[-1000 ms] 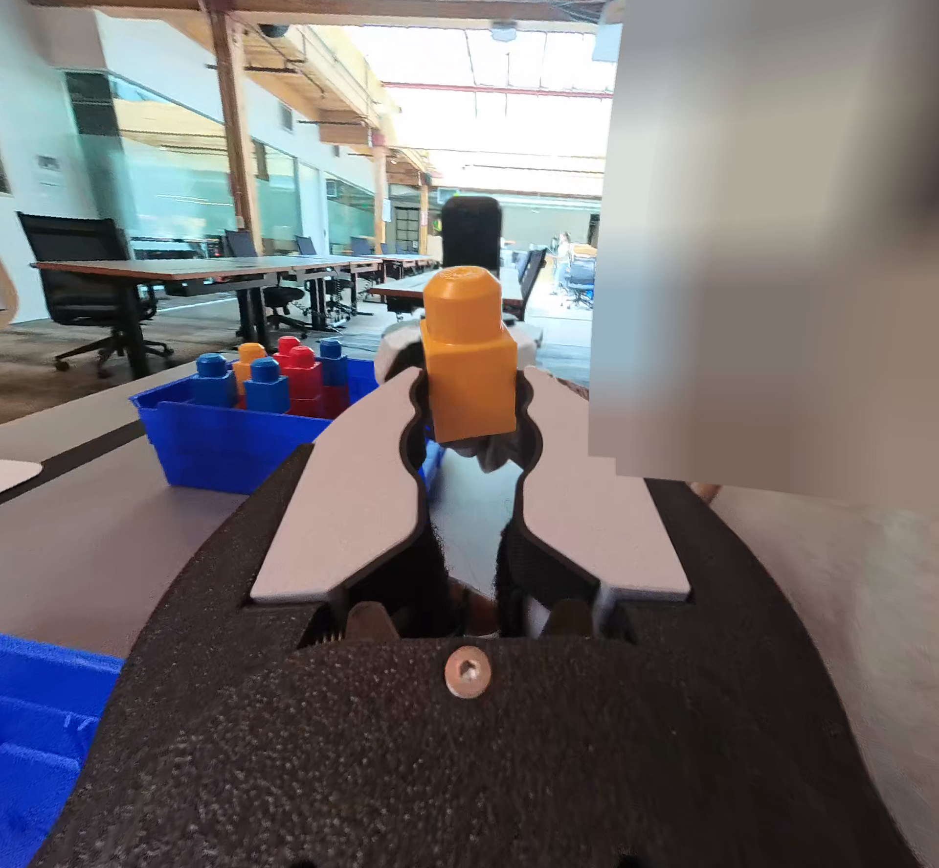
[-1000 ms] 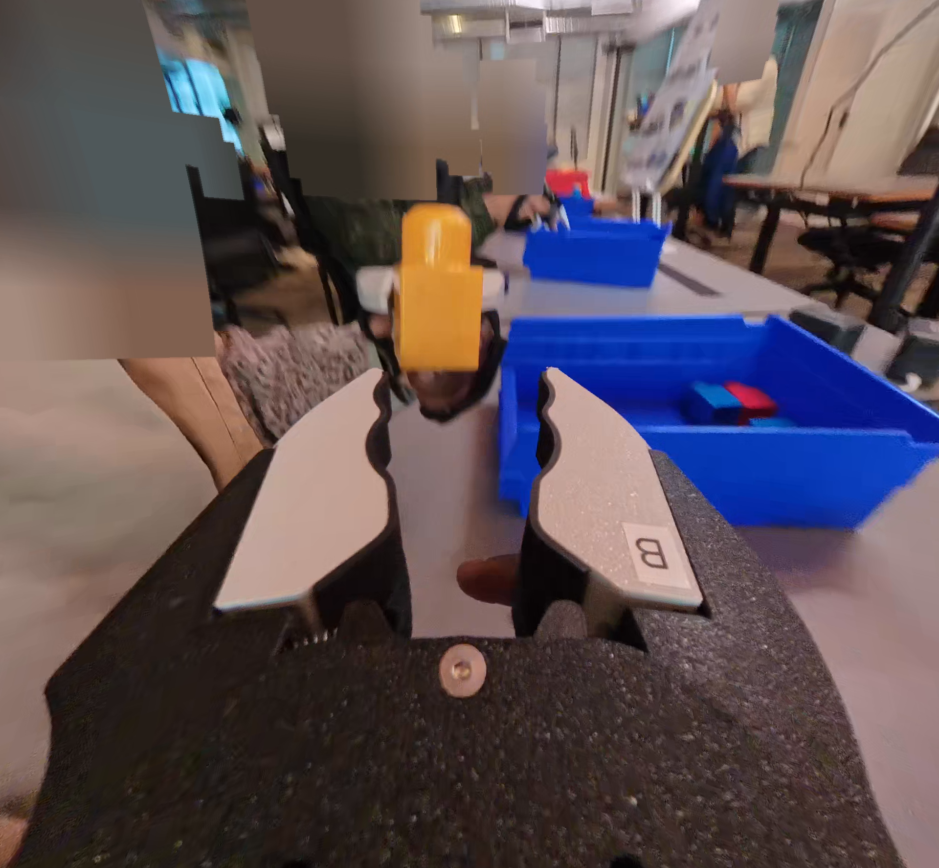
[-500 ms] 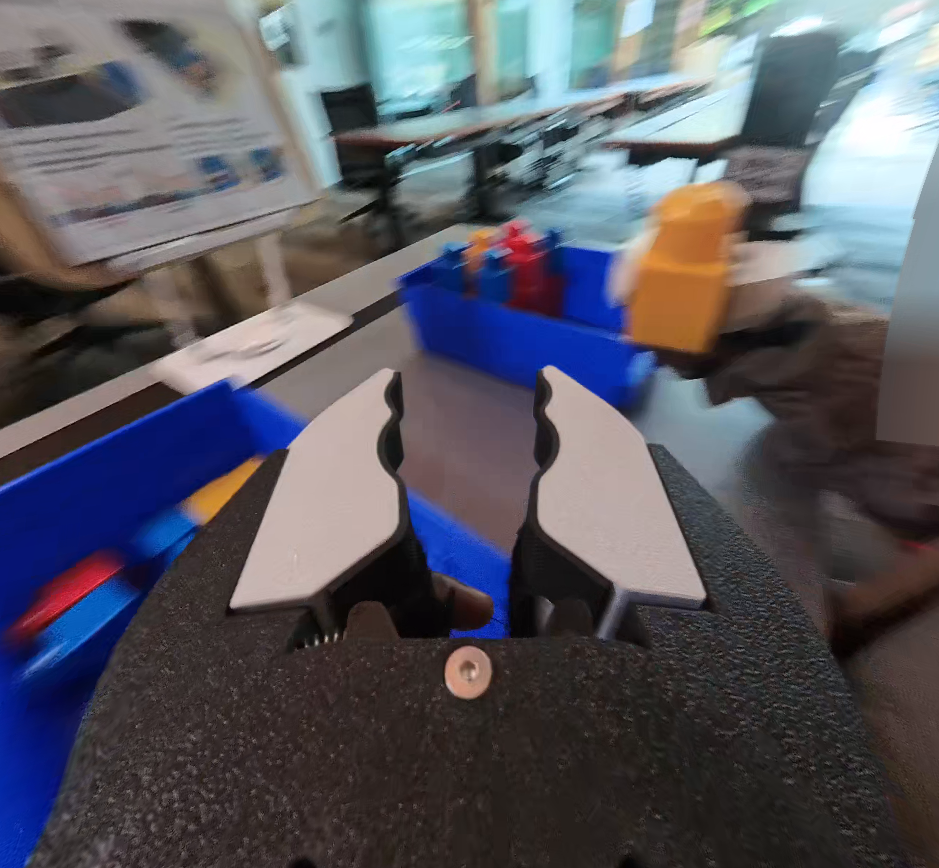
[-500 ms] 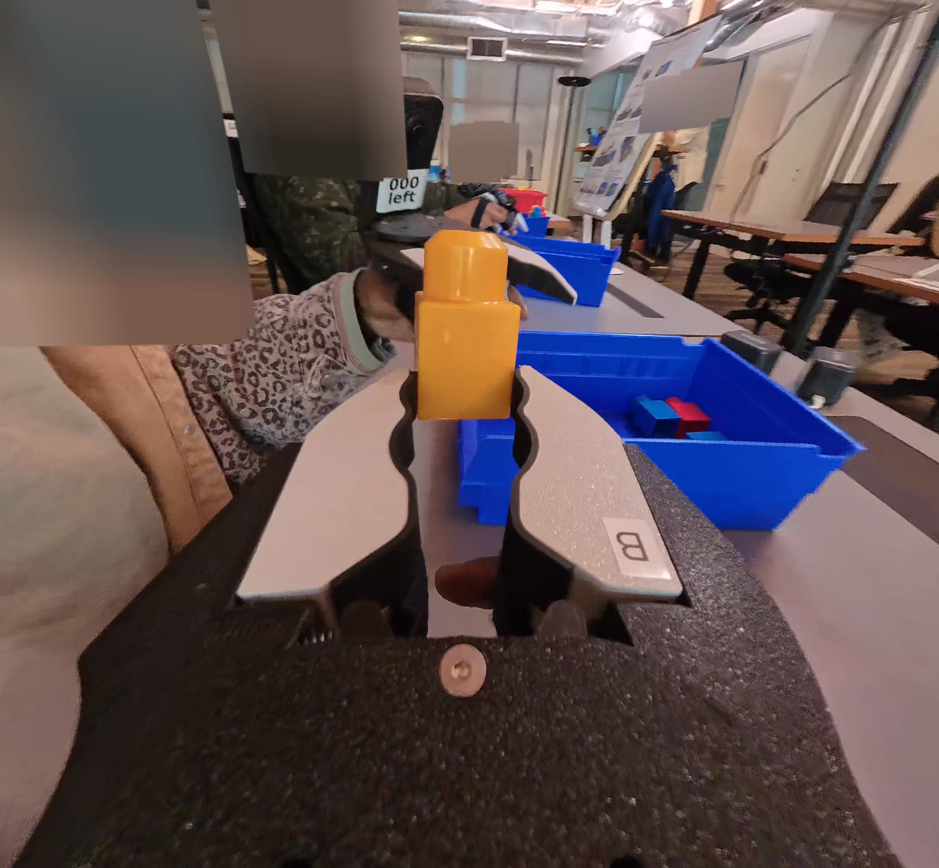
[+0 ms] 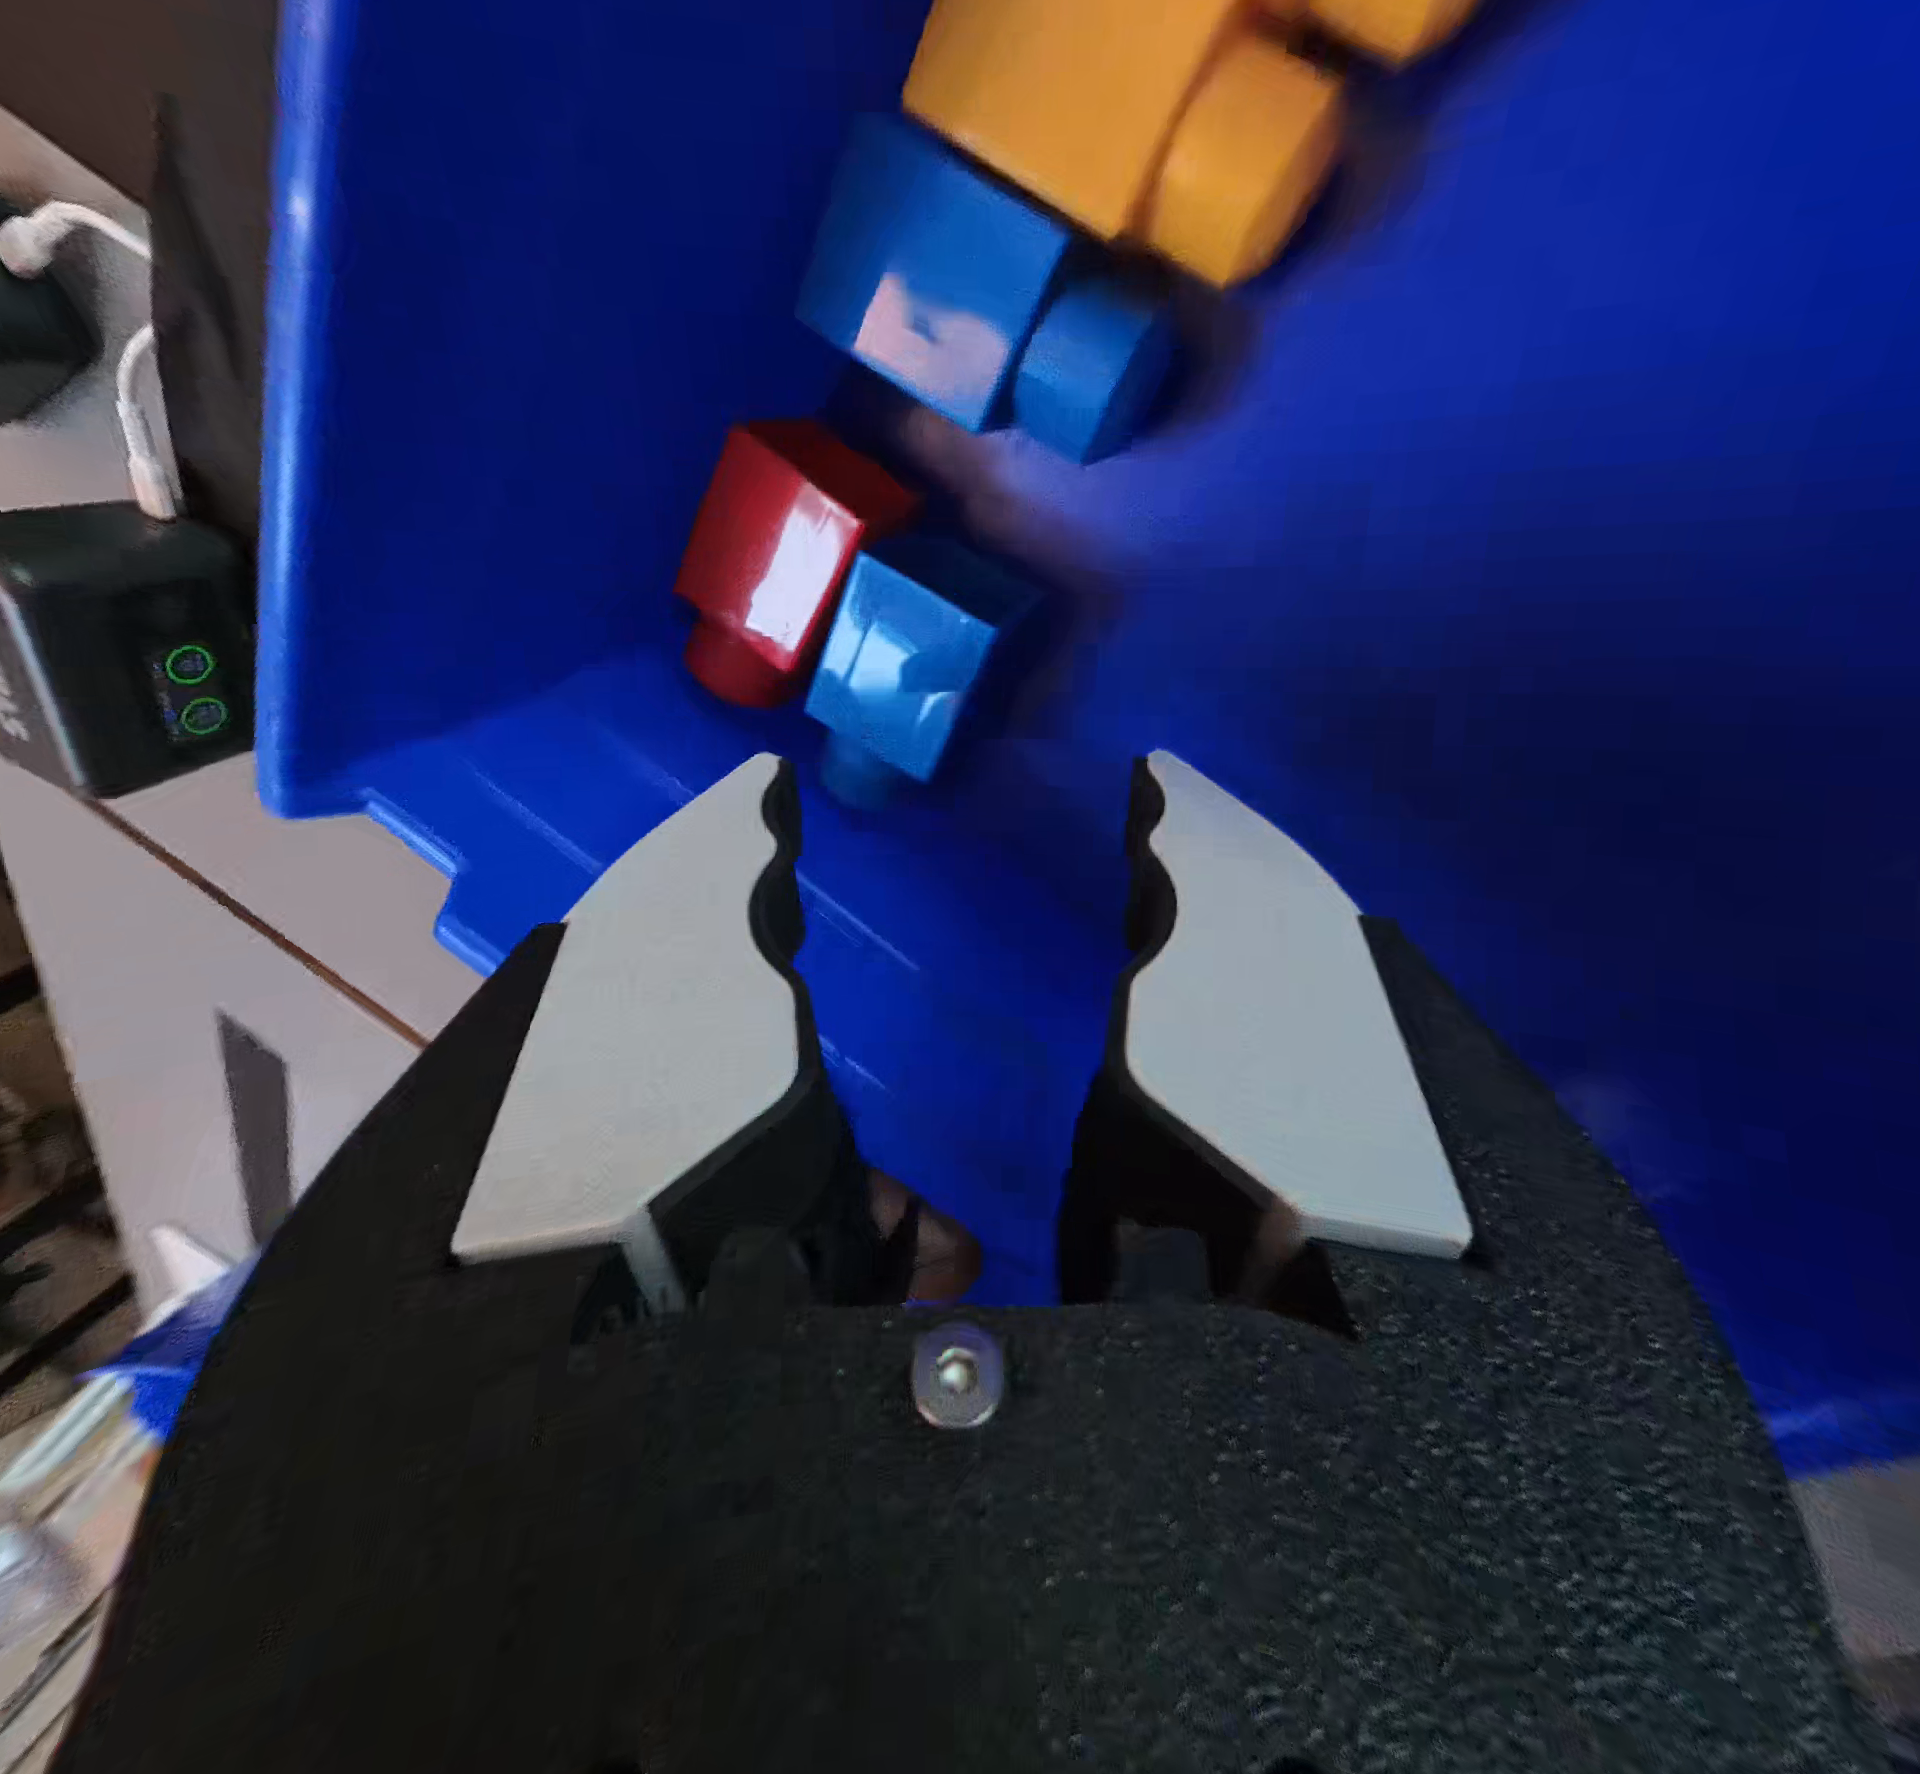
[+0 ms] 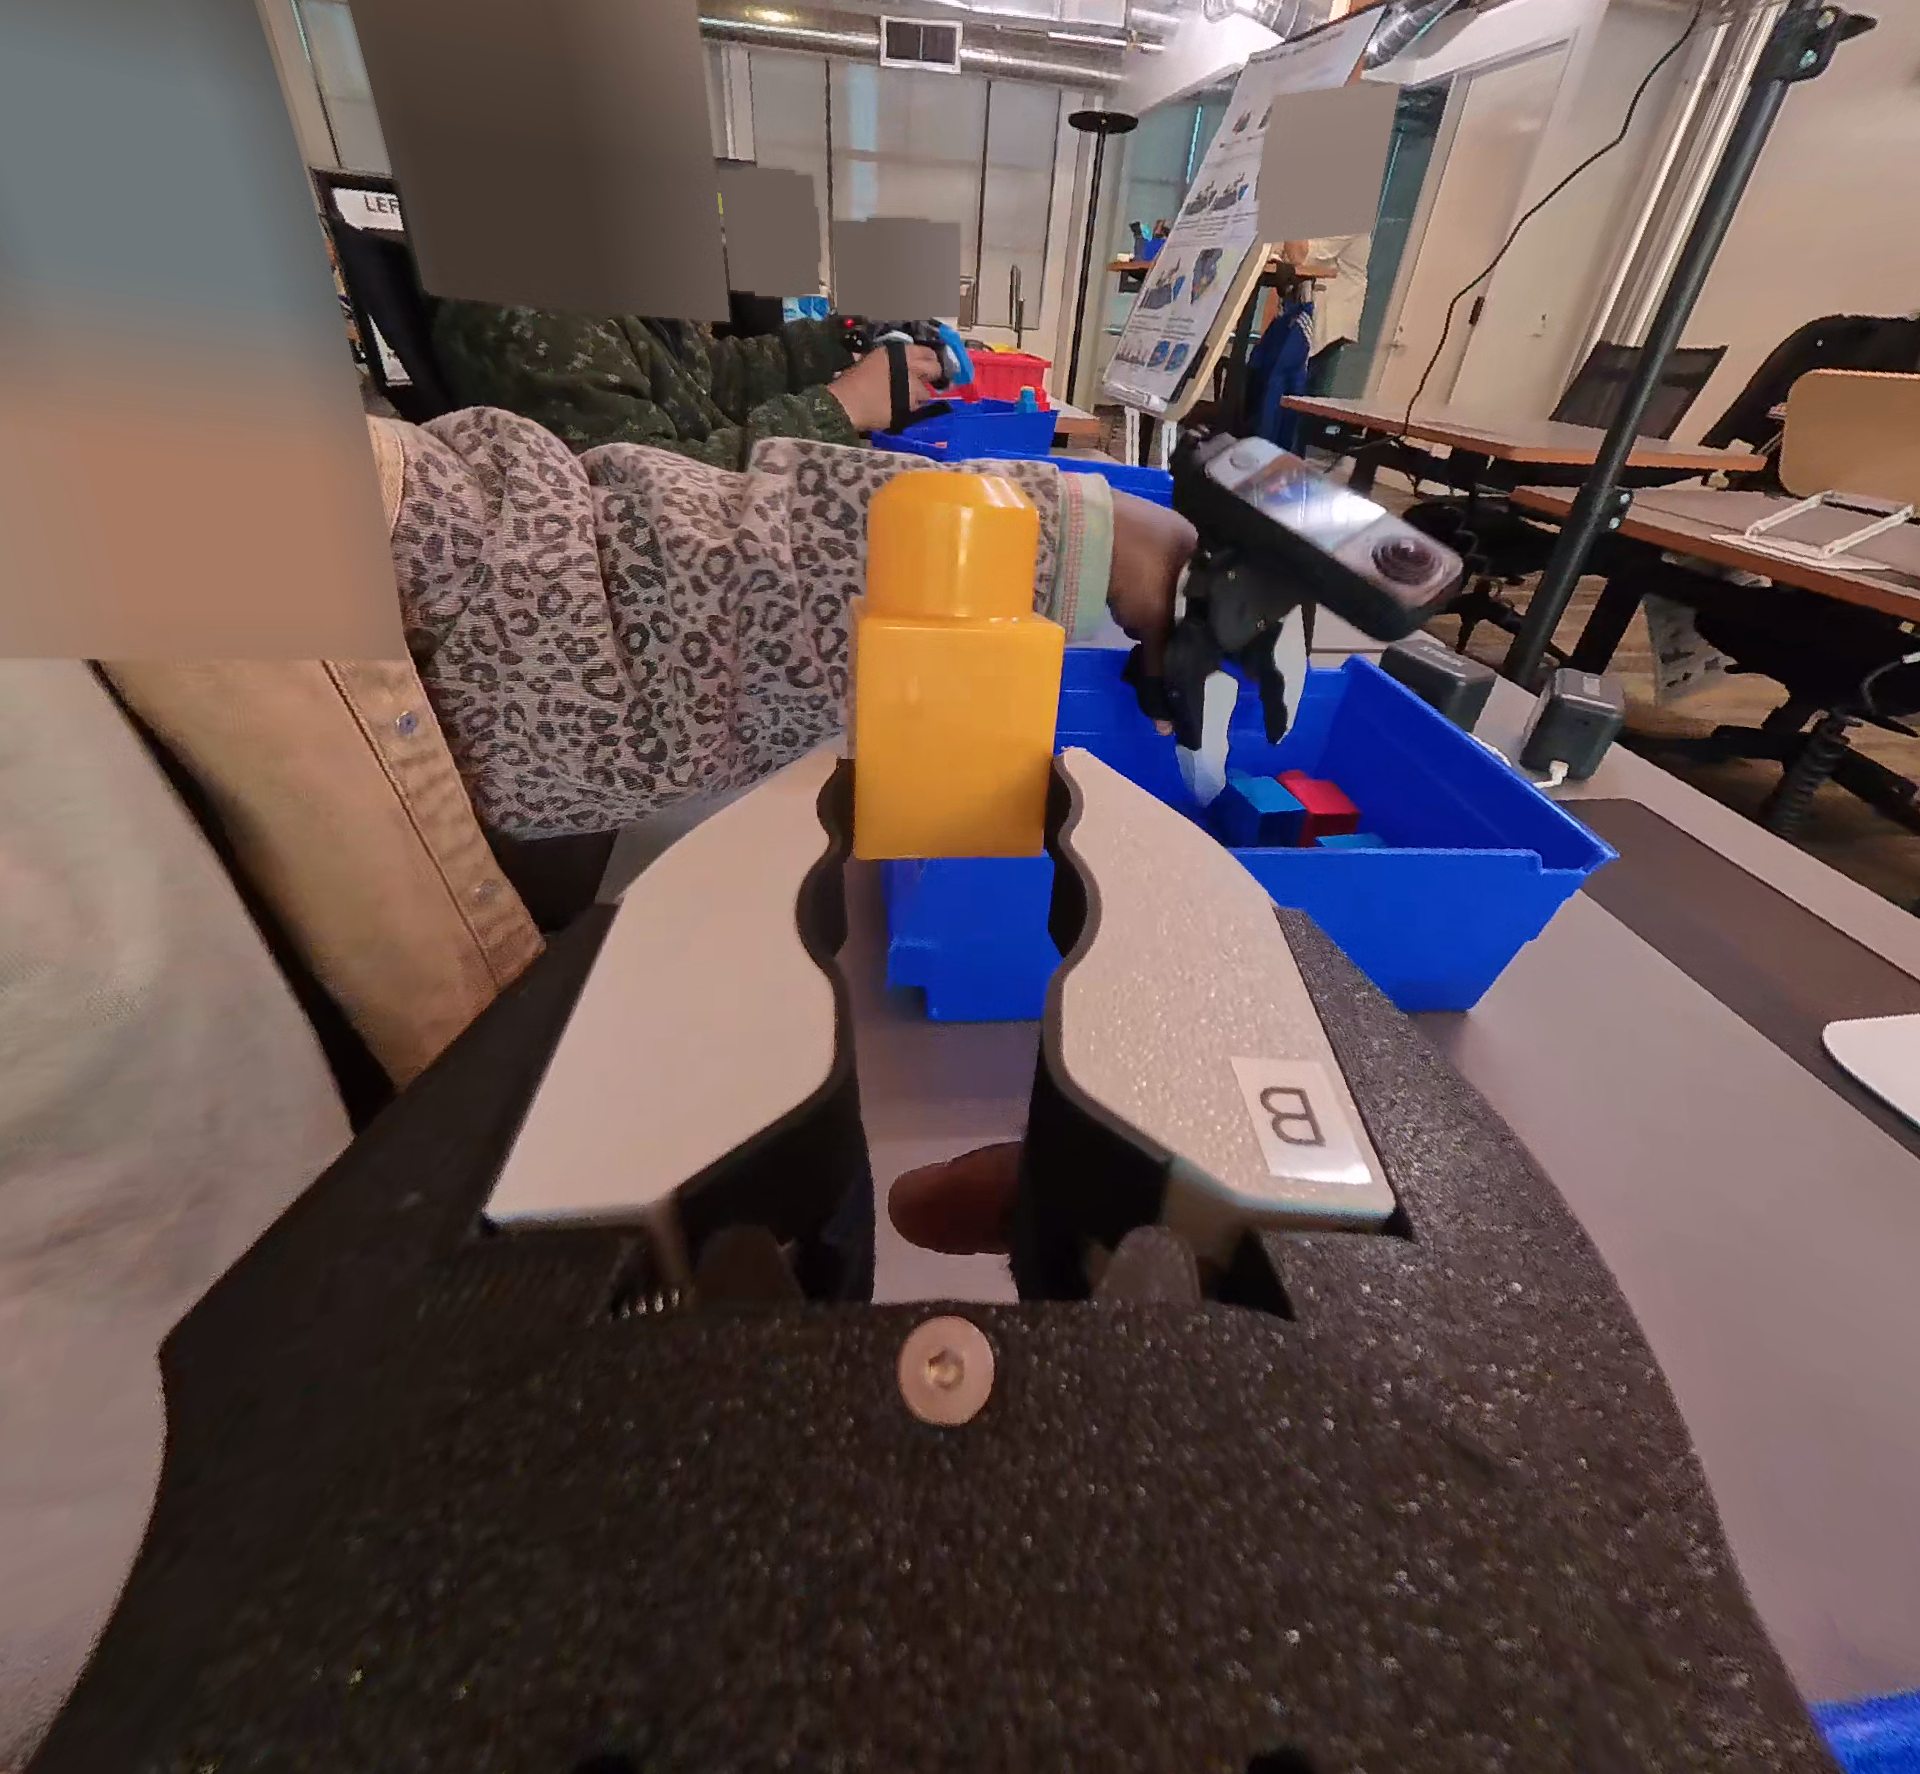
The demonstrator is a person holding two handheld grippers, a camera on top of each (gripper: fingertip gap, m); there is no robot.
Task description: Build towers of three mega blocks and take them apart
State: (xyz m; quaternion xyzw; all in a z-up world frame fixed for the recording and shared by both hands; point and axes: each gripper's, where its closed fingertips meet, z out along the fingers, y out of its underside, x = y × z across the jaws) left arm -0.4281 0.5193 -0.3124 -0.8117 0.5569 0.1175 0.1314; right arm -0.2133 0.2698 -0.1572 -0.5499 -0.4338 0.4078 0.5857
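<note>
My right gripper (image 6: 948, 774) is shut on an upright orange block (image 6: 951, 685) and holds it above the grey table. My left gripper (image 5: 961, 768) is open and empty, pointing down into a blue bin (image 5: 520, 270). A light blue block (image 5: 904, 659) lies just ahead of its left fingertip, with a red block (image 5: 774, 566) beside it. Farther in lie another blue block (image 5: 956, 290) and orange blocks (image 5: 1101, 51). In the right wrist view the left gripper (image 6: 1236, 737) hangs open over the same bin (image 6: 1455, 914), above the blue and red blocks (image 6: 1299, 805).
Black chargers (image 6: 1569, 716) with a white cable stand behind the bin; one shows in the left wrist view (image 5: 114, 644). A person's patterned sleeve (image 6: 644, 602) reaches across behind the orange block. More blue bins (image 6: 977, 431) sit farther back. A white object (image 6: 1881, 1059) lies at the table's right.
The orange block passed from my left gripper to my right, which closed on it. My left gripper opened, swung away and dropped into the blue bin over the loose blocks.
</note>
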